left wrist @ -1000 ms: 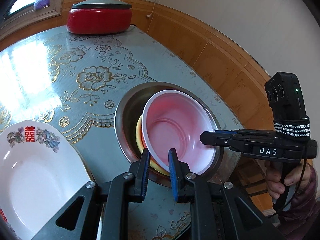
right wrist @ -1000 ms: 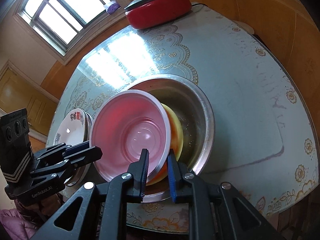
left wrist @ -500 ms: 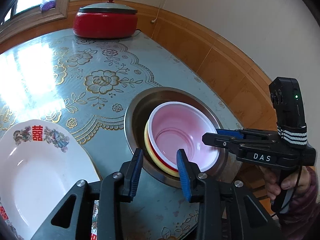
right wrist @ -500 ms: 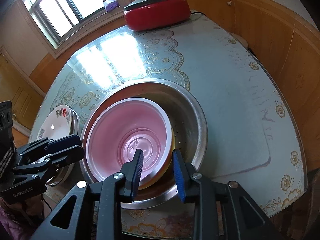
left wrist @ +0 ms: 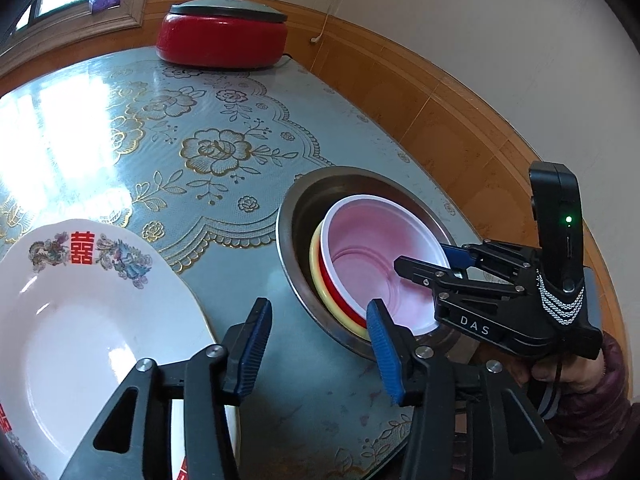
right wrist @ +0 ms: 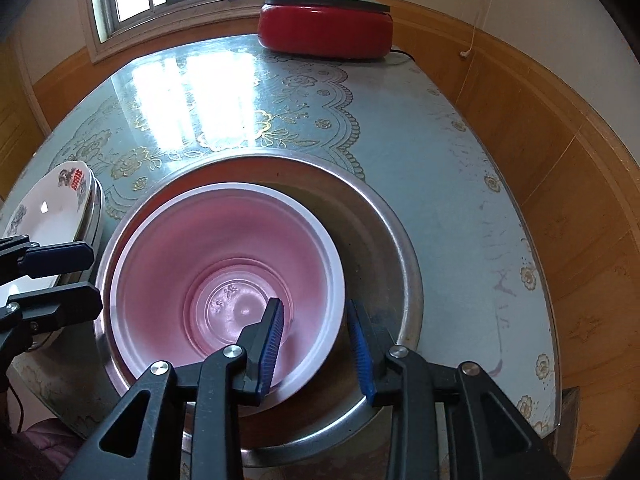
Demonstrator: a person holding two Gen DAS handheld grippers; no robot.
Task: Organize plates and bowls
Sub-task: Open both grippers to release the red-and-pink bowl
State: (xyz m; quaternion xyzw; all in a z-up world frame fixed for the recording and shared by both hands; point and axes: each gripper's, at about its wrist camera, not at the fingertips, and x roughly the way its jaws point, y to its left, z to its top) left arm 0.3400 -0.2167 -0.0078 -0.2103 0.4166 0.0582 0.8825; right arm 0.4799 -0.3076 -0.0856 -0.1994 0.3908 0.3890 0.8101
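The right gripper (right wrist: 316,348) is opening; its jaws straddle the near rim of the pink bowl (right wrist: 224,272) without pressing. The left gripper (left wrist: 316,352) is opening over bare table, nothing between. The pink bowl sits nested in a yellow bowl (left wrist: 316,276) inside the steel basin (right wrist: 384,248). Left of the basin, a white plate (left wrist: 80,312) lies near the table edge.

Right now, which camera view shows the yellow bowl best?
The left wrist view: the yellow bowl shows as a rim crescent under the pink bowl. In the right wrist view, the pink bowl hides it completely.
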